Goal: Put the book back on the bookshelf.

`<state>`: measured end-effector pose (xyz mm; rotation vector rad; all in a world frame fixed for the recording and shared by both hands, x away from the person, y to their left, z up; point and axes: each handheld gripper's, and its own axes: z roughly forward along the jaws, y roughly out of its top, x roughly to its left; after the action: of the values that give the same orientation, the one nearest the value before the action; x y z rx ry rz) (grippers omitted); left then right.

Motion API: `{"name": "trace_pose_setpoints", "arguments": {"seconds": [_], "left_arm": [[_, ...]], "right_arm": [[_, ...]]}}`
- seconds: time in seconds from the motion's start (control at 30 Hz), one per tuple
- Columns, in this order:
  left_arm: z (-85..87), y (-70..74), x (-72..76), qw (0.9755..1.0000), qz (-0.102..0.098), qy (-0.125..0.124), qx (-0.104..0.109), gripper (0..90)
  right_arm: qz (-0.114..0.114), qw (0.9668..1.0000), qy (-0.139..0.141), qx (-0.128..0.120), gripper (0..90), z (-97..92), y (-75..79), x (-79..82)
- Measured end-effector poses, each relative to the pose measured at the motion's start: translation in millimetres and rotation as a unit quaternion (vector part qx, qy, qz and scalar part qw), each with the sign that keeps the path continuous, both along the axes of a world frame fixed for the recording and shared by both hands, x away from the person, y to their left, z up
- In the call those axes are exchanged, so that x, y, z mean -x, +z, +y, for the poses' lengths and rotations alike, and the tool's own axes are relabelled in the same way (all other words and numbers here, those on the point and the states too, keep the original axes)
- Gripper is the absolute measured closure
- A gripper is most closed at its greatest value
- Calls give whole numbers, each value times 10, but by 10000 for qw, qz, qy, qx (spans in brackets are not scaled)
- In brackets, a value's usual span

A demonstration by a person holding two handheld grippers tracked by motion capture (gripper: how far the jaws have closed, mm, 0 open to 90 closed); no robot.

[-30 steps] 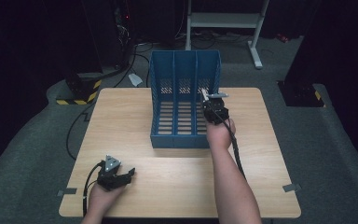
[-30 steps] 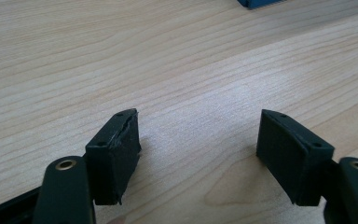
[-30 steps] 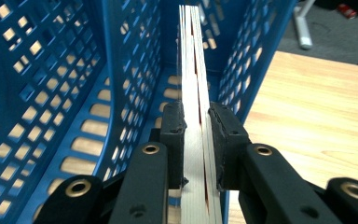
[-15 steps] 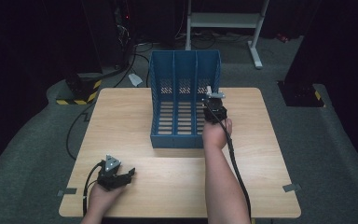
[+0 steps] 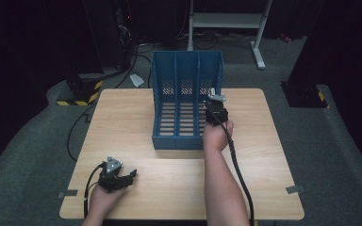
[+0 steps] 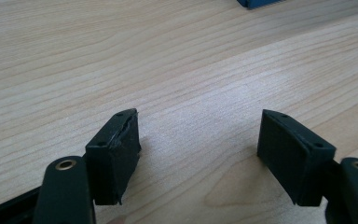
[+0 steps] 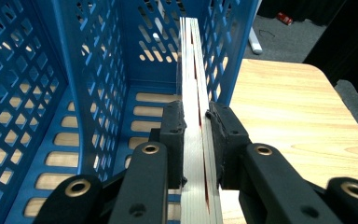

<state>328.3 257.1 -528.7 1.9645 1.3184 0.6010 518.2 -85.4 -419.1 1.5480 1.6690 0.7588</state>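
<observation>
On a pale wood-grain surface (image 5: pixel 132 117) a blue plastic rack (image 5: pixel 186 101) is seen from the high view, with three compartments, slotted floor and perforated walls. The right tool (image 5: pixel 213 98) is held at the rack's right-hand compartment, the right hand (image 5: pixel 218 135) just behind it.

What that tool holds is made out in the right gripper view, where it is hidden from above: a thin flat pack (image 7: pixel 196 112), pale on its edges with a red line showing between its layers, is clamped edgewise between the two black jaws of the right tool (image 7: pixel 196 122). The jaws are drawn nearly together, each pad pressed against a face of the pack. The pack runs forward from the jaws, upright on its edge, into the compartment ahead, close beside the rack's (image 7: pixel 74 84) outer wall. What kind of pack it is cannot be told.

The left tool (image 5: pixel 129 175) is rested near the front left corner of the surface, well apart from the rack. In the left gripper view the left tool (image 6: pixel 198 135) is shown wide open, with nothing between its blocky matte black jaws; bare wood lies beneath, and a blue corner of the rack (image 6: pixel 256 3) is caught far ahead.
</observation>
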Motion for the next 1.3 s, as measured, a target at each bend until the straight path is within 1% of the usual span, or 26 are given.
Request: {"name": "trace_pose_setpoints", "arguments": {"seconds": [0.03, 0.1, 0.27, 0.47, 0.6, 0.9, 1.07, 1.13, 1.27, 1.3], "left_arm": [[0, 0, 0, 10000, 0, 0, 1, 295], [0, 0, 0, 10000, 0, 0, 0, 295], [0, 0, 0, 10000, -1, 1, 0, 294], [0, 0, 0, 10000, -1, -1, -3, 294], [0, 0, 0, 10000, -2, 1, -3, 294], [2, 1, 0, 10000, 7, -10, -18, 295], [2, 1, 0, 10000, 7, -10, -16, 295], [-1, 0, 0, 10000, 0, 2, -2, 295], [-2, 0, 0, 10000, -2, 5, -3, 294], [-2, 0, 0, 10000, -2, 2, -2, 295]], "right_arm": [[22, 10000, 12, 29, 763, 1, -4, -3], [19, 10000, -33, -23, 763, 1, -14, -4], [5, 10000, -19, 0, 761, 0, -29, -2], [-76, 9998, -60, -199, 757, -75, -45, 17], [-93, 9997, -17, -232, 755, -111, -46, 21], [-98, 9995, 28, -289, 749, -122, -48, 26], [-93, 9995, 64, -296, 713, -127, -42, 26], [-100, 9993, 91, -342, 704, -128, -33, 29], [-134, 9993, 161, -323, 651, -138, -12, 32], [-123, 9991, 164, -364, 638, -137, -8, 33]]}}
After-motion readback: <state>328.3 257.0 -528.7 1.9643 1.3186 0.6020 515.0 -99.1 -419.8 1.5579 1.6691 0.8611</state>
